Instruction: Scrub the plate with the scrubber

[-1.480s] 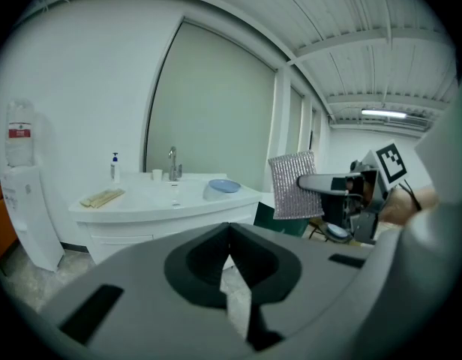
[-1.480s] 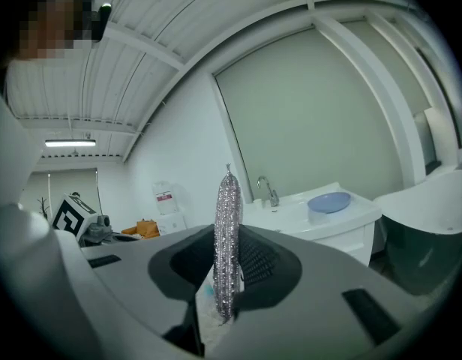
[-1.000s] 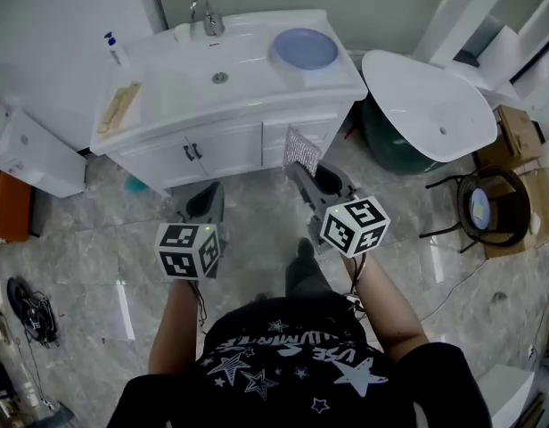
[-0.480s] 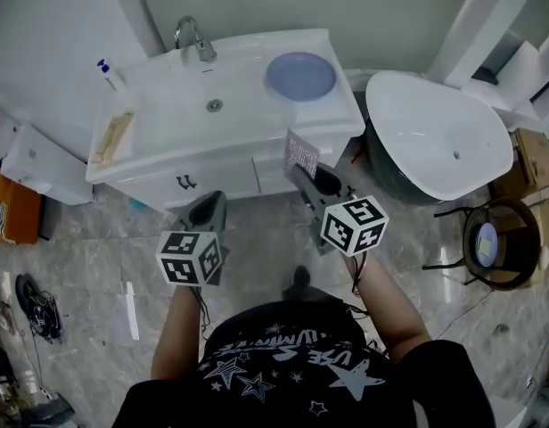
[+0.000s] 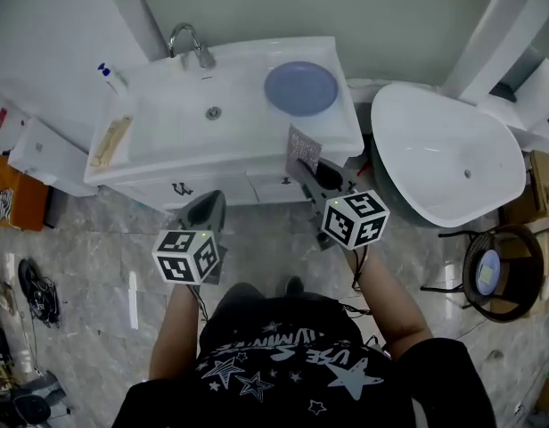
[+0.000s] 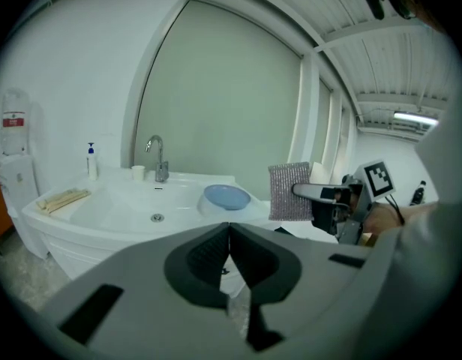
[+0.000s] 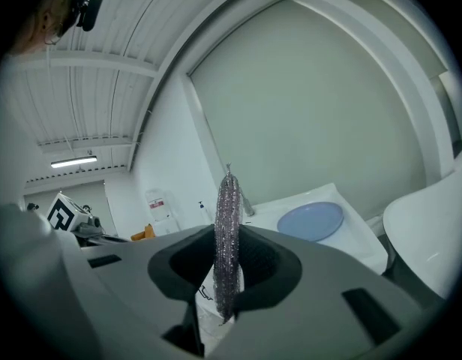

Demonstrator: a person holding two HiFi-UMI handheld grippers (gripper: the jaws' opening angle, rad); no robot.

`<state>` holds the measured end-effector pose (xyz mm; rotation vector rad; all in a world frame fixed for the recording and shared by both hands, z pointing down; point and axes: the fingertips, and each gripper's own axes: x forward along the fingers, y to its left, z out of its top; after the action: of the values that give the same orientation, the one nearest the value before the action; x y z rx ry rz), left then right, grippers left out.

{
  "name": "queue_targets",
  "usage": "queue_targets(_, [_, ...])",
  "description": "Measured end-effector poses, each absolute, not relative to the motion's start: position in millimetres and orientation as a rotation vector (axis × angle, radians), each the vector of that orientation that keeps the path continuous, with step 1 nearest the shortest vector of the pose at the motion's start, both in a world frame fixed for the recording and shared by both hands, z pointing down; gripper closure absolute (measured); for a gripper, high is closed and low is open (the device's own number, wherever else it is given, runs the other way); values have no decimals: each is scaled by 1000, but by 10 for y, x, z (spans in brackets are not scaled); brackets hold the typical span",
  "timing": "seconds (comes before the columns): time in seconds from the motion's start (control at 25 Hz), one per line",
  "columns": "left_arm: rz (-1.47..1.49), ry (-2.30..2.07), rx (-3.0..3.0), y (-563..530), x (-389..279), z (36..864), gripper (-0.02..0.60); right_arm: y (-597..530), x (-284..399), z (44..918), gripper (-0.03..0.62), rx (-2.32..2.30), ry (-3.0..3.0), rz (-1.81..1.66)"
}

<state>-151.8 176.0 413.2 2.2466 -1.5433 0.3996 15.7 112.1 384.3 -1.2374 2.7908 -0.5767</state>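
The right gripper (image 5: pixel 299 162) is clamped on the silvery scrubber (image 5: pixel 302 148), which stands on edge between its jaws at the front edge of the white countertop (image 5: pixel 159 154). The blue plate (image 5: pixel 300 88) lies on that countertop, ahead of the scrubber and apart from it. The left gripper (image 5: pixel 214 200) is closed on nothing, lower and farther left.

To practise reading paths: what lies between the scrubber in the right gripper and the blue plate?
Only a bare strip of the white vanity top separates scrubber from plate, seen in the head view.
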Motion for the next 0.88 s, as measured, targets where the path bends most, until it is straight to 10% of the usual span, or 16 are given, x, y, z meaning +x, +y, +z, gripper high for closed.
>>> queue_targets(0.88, [351, -1380, 2267, -259, -1370, 4346, 566, -485, 585, 4014, 511, -1521, 2689, -582])
